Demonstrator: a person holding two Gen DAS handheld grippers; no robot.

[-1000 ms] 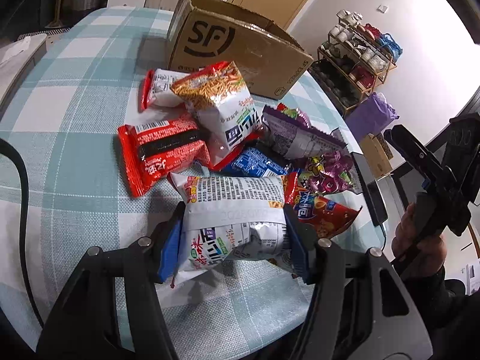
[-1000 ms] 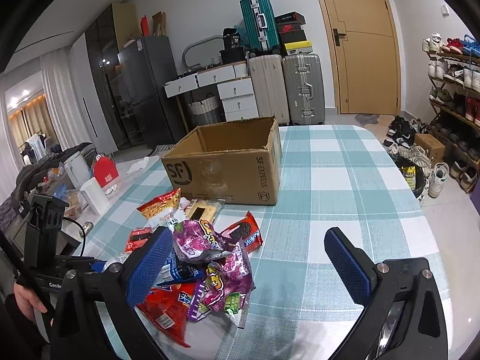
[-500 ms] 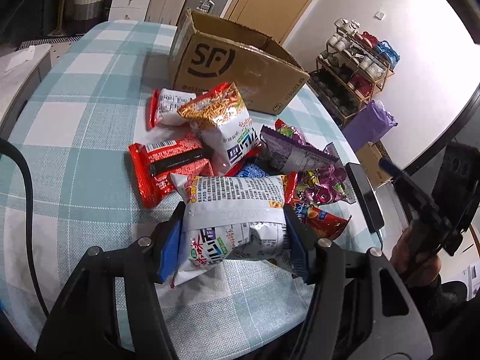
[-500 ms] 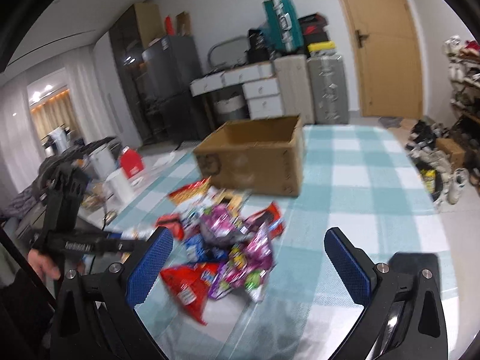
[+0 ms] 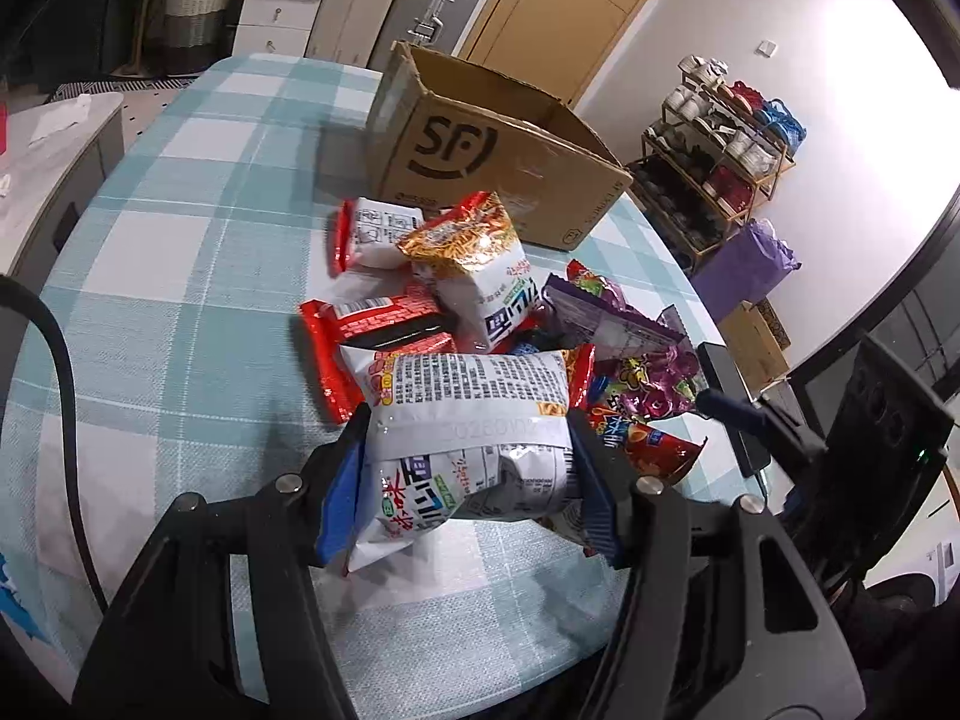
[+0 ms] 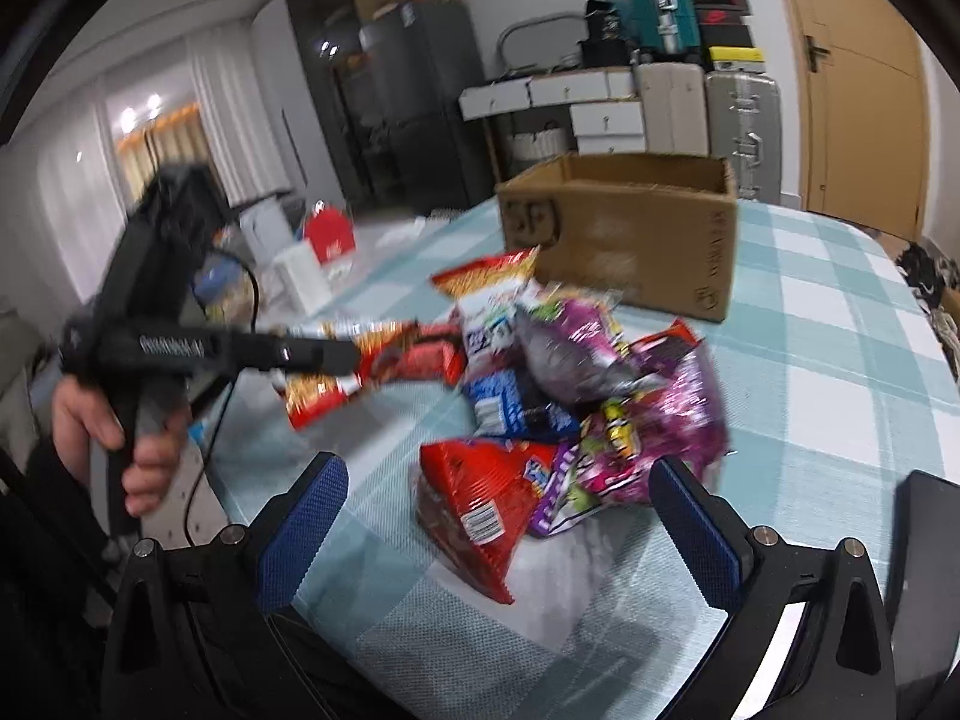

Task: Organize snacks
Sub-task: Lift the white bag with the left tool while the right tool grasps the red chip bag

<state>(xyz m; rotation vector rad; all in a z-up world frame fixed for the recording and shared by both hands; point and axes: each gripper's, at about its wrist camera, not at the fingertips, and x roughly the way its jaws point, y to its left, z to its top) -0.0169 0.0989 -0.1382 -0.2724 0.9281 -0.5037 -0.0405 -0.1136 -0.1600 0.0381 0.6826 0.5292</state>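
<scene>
My left gripper (image 5: 468, 468) is shut on a white snack bag (image 5: 468, 420) with printed text, held above the table in front of the snack pile (image 5: 480, 300). The pile holds red, purple, blue and white packets. An open brown SF cardboard box (image 5: 480, 150) stands behind the pile; it also shows in the right wrist view (image 6: 624, 234). My right gripper (image 6: 498, 516) is open and empty, low over a red triangular packet (image 6: 474, 510) at the near edge of the pile (image 6: 552, 372). The left gripper with its bag (image 6: 318, 384) shows at the left there.
The table has a teal-and-white checked cloth (image 5: 180, 210). A black phone (image 5: 720, 390) lies at the table's right edge. Suitcases and drawers (image 6: 690, 102) stand behind the table, a shoe rack (image 5: 720, 150) to the right.
The left gripper has lifted the white bag and carried it slightly toward the pile. The right gripper has swung left and down toward the pile, still open.
</scene>
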